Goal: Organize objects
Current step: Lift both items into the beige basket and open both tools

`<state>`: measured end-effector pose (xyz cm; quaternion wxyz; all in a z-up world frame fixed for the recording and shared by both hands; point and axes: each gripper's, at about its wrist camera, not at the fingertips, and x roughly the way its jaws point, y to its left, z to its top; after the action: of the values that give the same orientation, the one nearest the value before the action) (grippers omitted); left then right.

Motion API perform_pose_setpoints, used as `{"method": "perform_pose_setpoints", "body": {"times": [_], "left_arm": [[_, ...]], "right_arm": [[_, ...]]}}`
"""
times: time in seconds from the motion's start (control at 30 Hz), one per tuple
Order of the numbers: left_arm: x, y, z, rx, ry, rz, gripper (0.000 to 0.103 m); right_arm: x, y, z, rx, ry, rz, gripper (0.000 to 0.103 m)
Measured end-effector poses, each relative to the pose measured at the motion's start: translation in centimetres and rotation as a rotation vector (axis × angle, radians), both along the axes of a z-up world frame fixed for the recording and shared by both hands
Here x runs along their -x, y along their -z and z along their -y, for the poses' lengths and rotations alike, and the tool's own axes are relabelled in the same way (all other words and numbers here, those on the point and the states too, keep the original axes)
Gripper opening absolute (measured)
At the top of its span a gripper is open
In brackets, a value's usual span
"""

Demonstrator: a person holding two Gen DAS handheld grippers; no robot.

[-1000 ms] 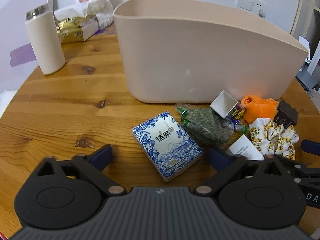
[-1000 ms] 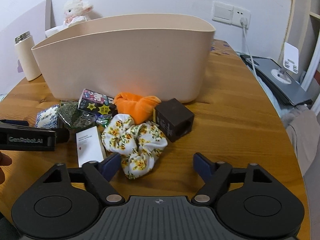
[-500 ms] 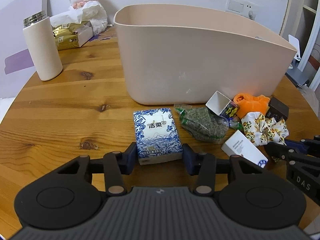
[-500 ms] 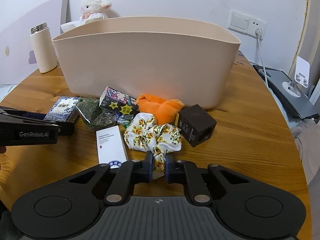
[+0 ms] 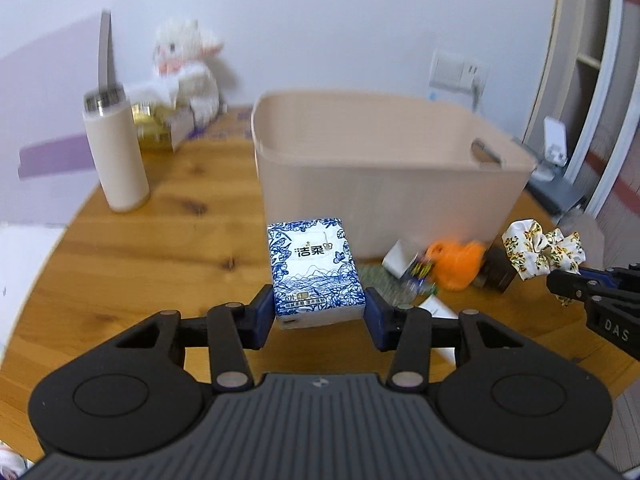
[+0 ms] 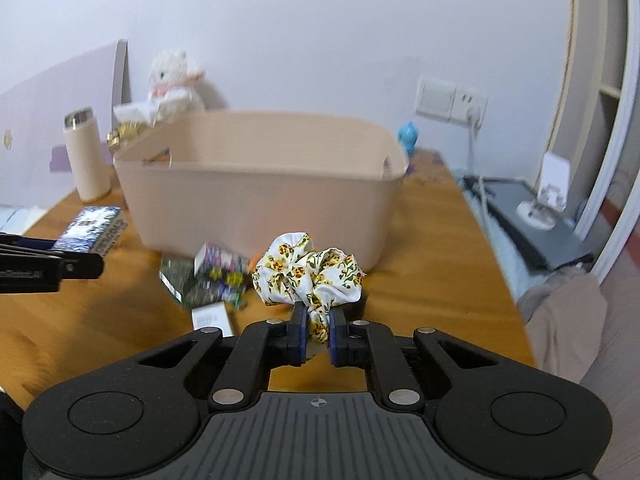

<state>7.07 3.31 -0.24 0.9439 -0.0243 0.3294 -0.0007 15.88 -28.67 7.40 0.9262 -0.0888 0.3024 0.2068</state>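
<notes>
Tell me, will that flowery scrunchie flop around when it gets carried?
Probably yes: the flowery scrunchie is bunched cloth, so it likely sags and looks light. The right gripper pinches one fold, so it may swing, but seems unlikely to slip or break.

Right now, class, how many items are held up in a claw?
2: the tissue pack in the left claw, the floral scrunchie in the right claw.

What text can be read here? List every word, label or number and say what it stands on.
"洁柔": on the blue-and-white tissue pack held in the left tool.
"DAS": on the right tool's side, seen from the left wrist view.
Small print on the tissue pack's lower edge, the white box and the left tool's side: too blurred to read.
</notes>
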Motion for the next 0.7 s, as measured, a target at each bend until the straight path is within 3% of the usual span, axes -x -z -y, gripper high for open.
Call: {"method": "perform_pose_setpoints", "body": {"times": [0.43, 0.6, 0.7], "left_arm": [[-1.6, -4.9, 0.7, -0.041, -0.003, 0.142, 0.049], [-4.6, -5.4, 1.2, -0.063, 0.003, 0.147, 0.049], [-7.0, -5.2, 1.6, -0.033, 0.024, 0.117, 0.049]], "right_arm": [[-2.0, -5.3, 0.1, -0.05, 0.03, 0.147, 0.01], [-4.6, -6.0, -1.0, -0.06, 0.037, 0.151, 0.01], [-6.4, -5.9, -1.7, -0.062, 0.043, 0.132, 0.01]]}}
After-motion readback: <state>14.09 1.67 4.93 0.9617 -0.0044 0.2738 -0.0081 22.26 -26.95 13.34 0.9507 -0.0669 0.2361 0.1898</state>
